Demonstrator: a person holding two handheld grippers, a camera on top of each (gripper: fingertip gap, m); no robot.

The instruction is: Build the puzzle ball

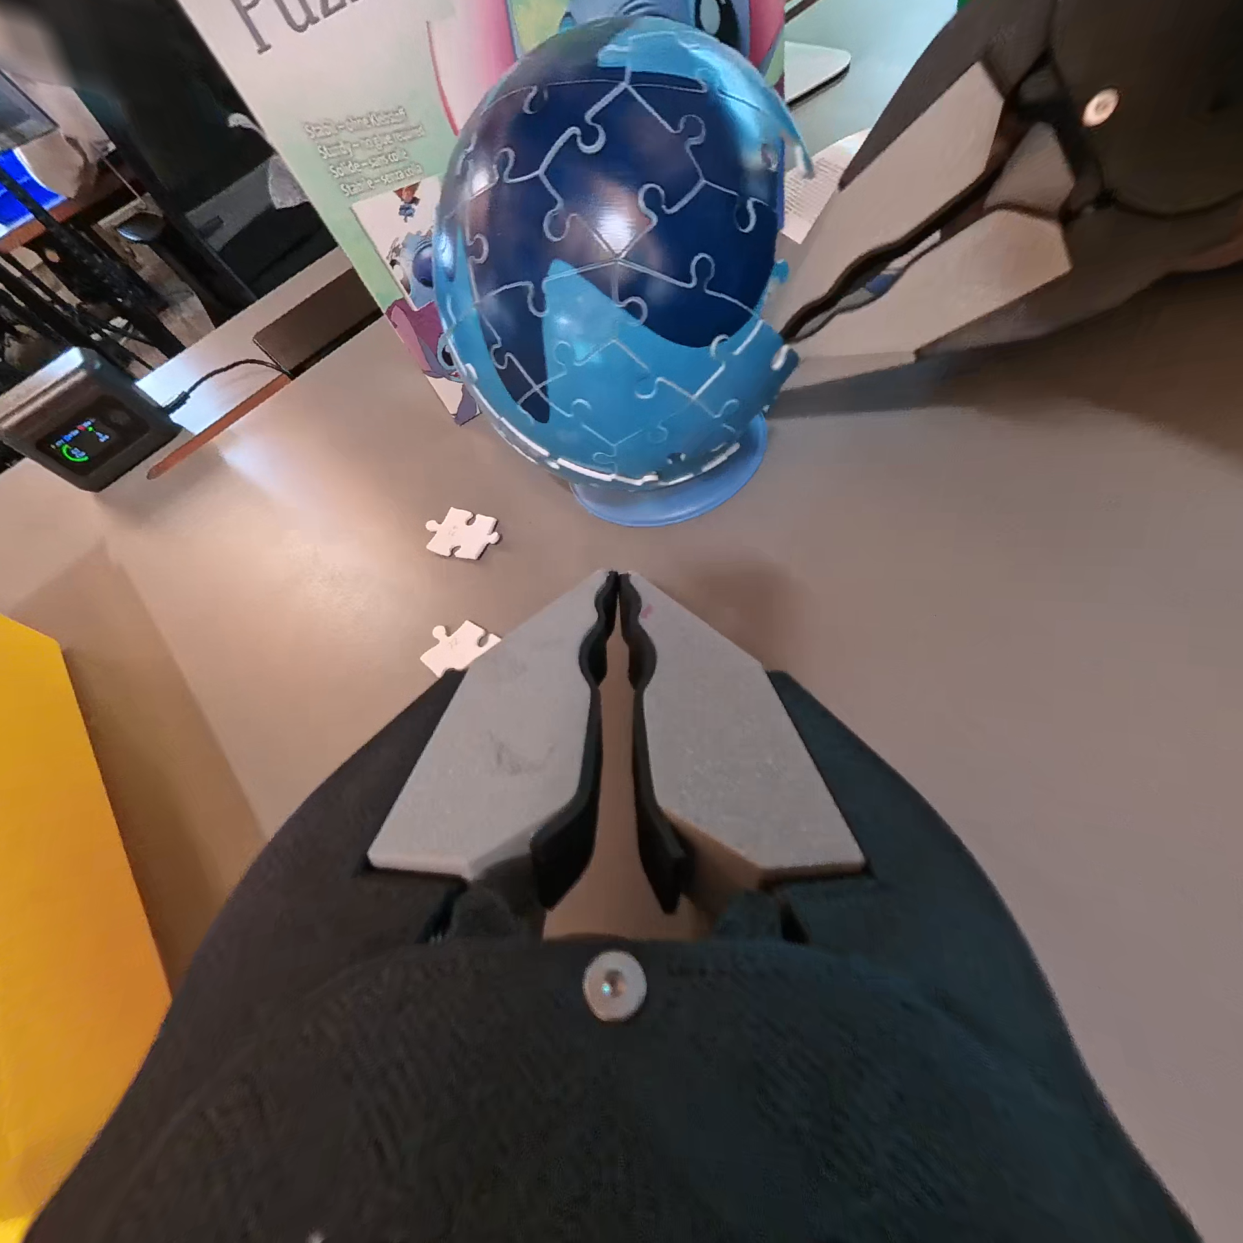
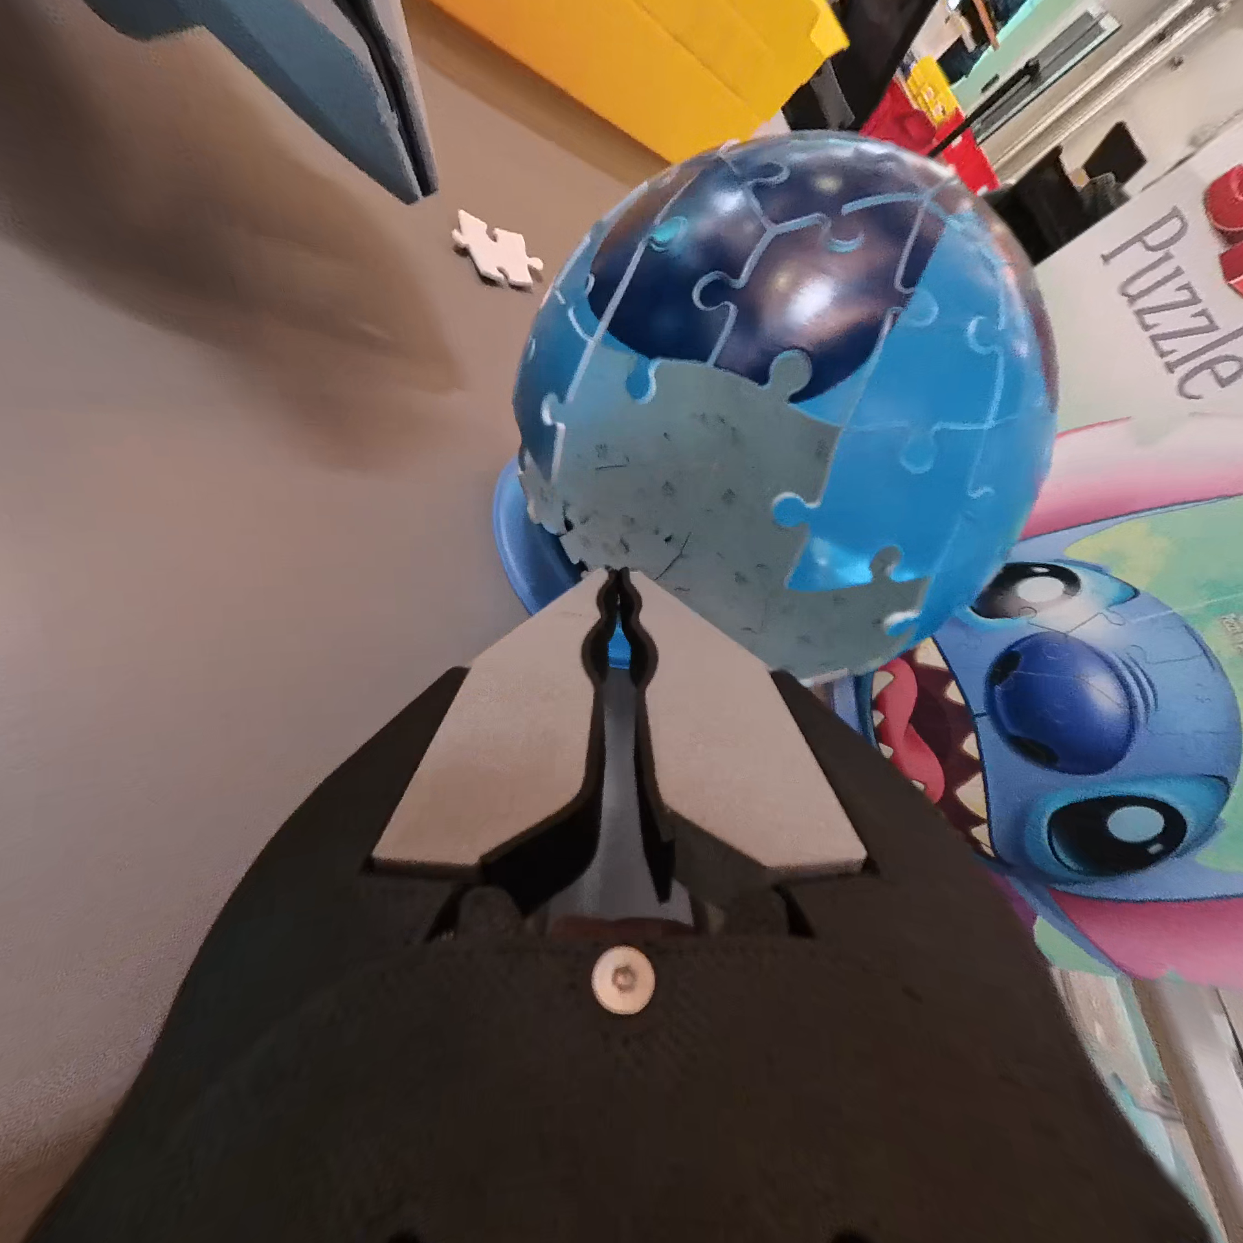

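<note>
Both my claws are pinched together, the right one nipping the rim of the ball's open shell.

My left gripper [image 1: 619, 584] has its grey fingers closed on nothing above the grey table [image 1: 942, 605]. My right gripper [image 2: 619, 580] is clamped on the jagged edge of the glossy blue, half-built puzzle ball [image 2: 780, 403], which sits on its round blue stand [image 1: 666, 501] in front of the printed puzzle box [image 2: 1110, 740]. Two loose white puzzle pieces [image 1: 463, 533] lie face down near my left fingertips.
</note>
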